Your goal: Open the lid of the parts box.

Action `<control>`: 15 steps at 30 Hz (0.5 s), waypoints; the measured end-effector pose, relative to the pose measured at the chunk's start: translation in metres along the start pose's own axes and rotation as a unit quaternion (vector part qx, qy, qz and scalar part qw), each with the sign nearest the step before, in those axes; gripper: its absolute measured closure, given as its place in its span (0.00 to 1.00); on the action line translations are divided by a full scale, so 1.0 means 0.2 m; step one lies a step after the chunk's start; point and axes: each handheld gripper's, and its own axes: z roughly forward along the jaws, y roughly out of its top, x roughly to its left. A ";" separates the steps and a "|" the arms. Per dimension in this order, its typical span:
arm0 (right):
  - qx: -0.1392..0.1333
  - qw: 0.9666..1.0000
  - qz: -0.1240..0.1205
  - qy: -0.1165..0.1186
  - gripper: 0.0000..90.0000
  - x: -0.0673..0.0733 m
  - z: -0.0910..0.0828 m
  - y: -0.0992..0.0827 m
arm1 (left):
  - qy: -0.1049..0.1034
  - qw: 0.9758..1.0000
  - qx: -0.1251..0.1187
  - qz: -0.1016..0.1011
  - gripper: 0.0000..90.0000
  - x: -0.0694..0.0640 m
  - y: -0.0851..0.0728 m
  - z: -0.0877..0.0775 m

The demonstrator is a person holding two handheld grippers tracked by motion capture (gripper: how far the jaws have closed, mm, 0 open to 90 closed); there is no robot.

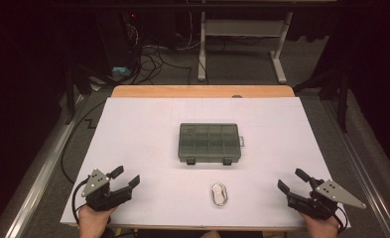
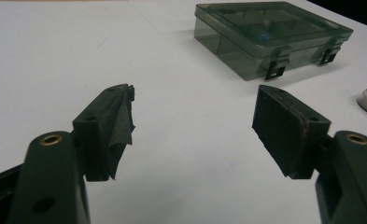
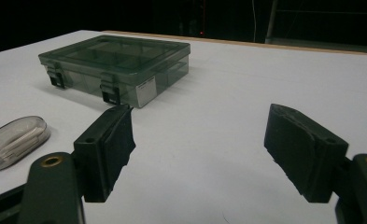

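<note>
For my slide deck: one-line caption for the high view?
Open left tongs and right tongs rest near a closed compartment box and small oval case.

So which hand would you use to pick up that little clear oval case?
Probably the right tongs. They stand open, and the oval case looks slightly nearer them than the left tongs, with bare table between. It's close, though.

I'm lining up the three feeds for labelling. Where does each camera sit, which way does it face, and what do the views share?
High view: above the person's side, looking forward and down on the table; both hands, left gripper, right gripper.
Left gripper view: rides the left gripper, low, facing the box; open jaws.
Right gripper view: rides the right gripper, facing the box from its other side; open jaws.
Shared: box, oval case.
</note>
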 end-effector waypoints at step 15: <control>-0.003 1.000 0.007 -0.012 0.27 0.00 0.00 0.00 | -0.002 1.000 0.001 0.008 0.33 -0.01 0.00 0.01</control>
